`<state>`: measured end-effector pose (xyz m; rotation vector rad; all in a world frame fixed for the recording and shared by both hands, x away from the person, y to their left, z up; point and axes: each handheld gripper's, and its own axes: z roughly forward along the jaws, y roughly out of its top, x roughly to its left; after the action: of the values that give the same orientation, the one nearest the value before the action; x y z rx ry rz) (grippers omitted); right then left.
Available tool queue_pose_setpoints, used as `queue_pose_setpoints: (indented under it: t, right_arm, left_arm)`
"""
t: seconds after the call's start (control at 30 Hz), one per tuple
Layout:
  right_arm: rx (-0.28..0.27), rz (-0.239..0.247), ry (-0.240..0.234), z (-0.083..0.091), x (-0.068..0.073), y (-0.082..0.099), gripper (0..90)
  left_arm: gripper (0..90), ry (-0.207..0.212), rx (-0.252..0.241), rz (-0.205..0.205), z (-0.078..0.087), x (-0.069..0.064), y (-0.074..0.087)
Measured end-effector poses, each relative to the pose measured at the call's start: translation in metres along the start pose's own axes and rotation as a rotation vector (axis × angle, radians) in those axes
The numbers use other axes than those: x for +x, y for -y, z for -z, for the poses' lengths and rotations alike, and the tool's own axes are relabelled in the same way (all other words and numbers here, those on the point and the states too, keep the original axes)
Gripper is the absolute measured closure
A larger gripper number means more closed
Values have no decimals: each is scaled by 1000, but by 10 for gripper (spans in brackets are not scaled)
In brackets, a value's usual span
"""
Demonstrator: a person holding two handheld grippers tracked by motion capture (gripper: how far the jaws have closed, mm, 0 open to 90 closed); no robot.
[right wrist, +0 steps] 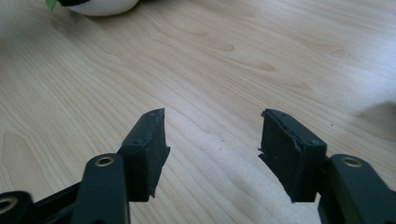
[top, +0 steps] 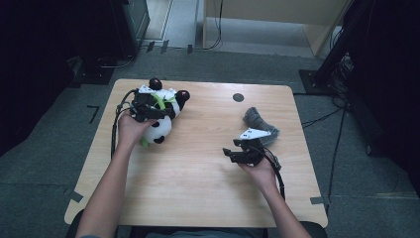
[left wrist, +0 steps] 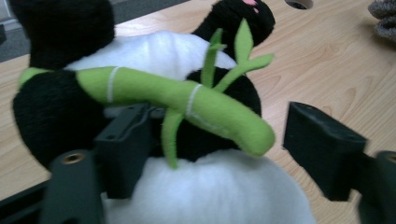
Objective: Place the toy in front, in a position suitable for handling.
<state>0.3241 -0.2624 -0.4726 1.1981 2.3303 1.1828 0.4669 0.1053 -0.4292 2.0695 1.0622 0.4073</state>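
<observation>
At the far left of the counter [top: 198,163] lay the panda plush [top: 161,126], on its side, black ears toward the far edge, a green felt bamboo stalk [left wrist: 187,105] stitched across its chest. My left tongs [top: 157,110] were right on top of it. Through the left gripper view I had the stalk running between the two black pads [left wrist: 128,140], one pad tucked against the black fur under the stalk, the other standing clear off the stalk's tip, over bare wood. So those jaws stood wide, straddling the bamboo but pinching nothing yet.

My call for doing this well: I wanted the free pad brought in behind the stalk, not over its floppy tip, or the felt would just fold and slip out. Better to settle lower, take stalk and a bit of the plush body together, and close slowly, since soft stuffing gives and the toy could roll away.

Further out, my right tongs [top: 235,148] hovered low over the right half of the counter, jaws apart with nothing but wood grain between them. Just beyond them sat a crumpled grey cloth [top: 260,121], and a small dark hole [top: 238,97] near the far edge.
</observation>
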Motion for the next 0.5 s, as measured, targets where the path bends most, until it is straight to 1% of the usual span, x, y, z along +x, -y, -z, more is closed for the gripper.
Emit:
queue_pose_setpoints:
  t: [0.03,0.07,0.1,0.13,0.2,0.23,0.27,0.3,0.37,0.4,0.43,0.5]
  right_arm:
    - [5,3,-1,0,1,1,423]
    - [8,9,0,0,1,1,427]
    - [13,16,6,0,3,1,428]
    - [13,16,6,0,3,1,428]
    - [15,16,8,-1,3,2,430]
    - [21,14,11,-1,3,2,430]
    - [21,14,11,-1,3,2,430]
    - [25,12,14,-1,2,2,430]
    - [36,13,21,-2,1,3,432]
    - [48,6,26,-3,1,4,439]
    - [48,6,26,-3,1,4,439]
    - [52,4,25,-4,0,4,442]
  left_arm:
    - [333,5,-4,4,0,1,0]
    - [343,3,-4,6,0,1,0]
    - [384,-11,-2,-2,0,1,1]
    - [384,-29,5,-16,0,0,1]
    - [432,-53,16,-36,0,0,2]
    - [479,-57,17,-40,0,0,2]
    - [506,-55,15,-41,1,0,2]
    - [506,-48,15,-39,2,1,3]
    - [557,-29,7,-20,3,3,3]
    - [617,-19,4,-8,4,4,3]
    - [617,-11,-1,2,4,5,3]
    - [656,-1,-6,15,5,5,3]
